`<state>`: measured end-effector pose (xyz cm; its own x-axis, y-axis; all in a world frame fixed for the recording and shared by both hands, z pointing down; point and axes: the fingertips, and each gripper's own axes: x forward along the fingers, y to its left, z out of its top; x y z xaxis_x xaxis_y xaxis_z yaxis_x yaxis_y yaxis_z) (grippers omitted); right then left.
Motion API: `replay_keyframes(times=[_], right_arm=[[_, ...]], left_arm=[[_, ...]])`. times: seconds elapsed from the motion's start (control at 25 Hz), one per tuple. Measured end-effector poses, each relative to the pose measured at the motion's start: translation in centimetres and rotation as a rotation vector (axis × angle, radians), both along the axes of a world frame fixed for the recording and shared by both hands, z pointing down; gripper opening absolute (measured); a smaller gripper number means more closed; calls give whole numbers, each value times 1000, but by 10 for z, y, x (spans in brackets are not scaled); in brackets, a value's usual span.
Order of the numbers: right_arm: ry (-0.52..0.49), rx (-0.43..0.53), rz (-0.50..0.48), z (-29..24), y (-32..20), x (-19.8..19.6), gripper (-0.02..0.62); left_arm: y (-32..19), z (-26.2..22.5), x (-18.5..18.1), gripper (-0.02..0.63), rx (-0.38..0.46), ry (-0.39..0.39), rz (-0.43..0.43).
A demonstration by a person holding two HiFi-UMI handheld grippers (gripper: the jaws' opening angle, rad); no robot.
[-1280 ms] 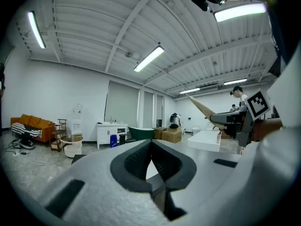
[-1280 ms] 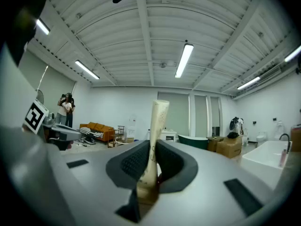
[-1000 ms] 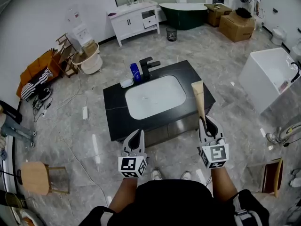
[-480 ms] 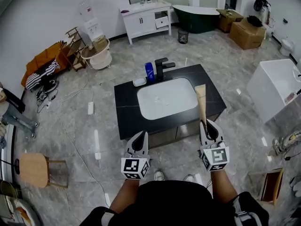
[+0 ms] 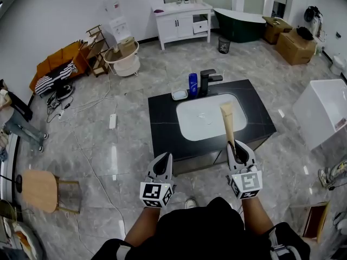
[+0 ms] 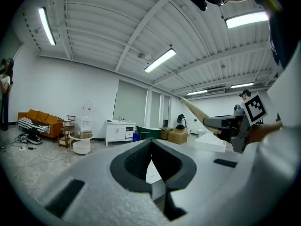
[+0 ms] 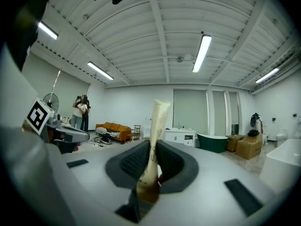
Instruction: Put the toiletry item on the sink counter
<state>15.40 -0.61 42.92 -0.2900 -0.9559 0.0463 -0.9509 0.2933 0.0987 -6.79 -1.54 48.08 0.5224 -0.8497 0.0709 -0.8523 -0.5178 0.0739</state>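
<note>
A long cream toiletry tube (image 5: 227,122) sticks forward out of my right gripper (image 5: 239,151), whose jaws are shut on its lower end; in the right gripper view the tube (image 7: 154,135) rises between the dark pads. Its flat end hangs over the near side of the black sink counter (image 5: 162,123), above the white basin (image 5: 209,118). My left gripper (image 5: 160,168) is shut and holds nothing, level with the right one and short of the counter's front edge. The left gripper view shows its pads (image 6: 162,161) pressed together, with the tube (image 6: 195,112) off to the right.
On the counter's far side stand a blue bottle (image 5: 193,84), a black tap (image 5: 207,81) and a white soap dish (image 5: 179,94). A white bathtub (image 5: 328,110) stands at the right, a white vanity (image 5: 184,20) at the far wall, a wooden stool (image 5: 40,190) at the left.
The head view has swung so the counter now sits further right and lower. Both grippers stay near the counter's front edge, the right one still holding the tube over the basin.
</note>
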Motion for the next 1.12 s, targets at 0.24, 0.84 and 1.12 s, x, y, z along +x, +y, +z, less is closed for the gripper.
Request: replay_keyframes(times=[0.24, 0.84, 1.12], right_arm=[[22, 36, -33, 2, -19, -36, 55], [-32, 18, -146, 15, -129, -61, 55], [-38, -9, -186, 23, -204, -58, 55]], left_arm=[[-13, 9, -31, 5, -11, 7, -38], [-106, 10, -43, 5, 2, -32, -100], [-171, 18, -47, 5, -26, -26, -156]])
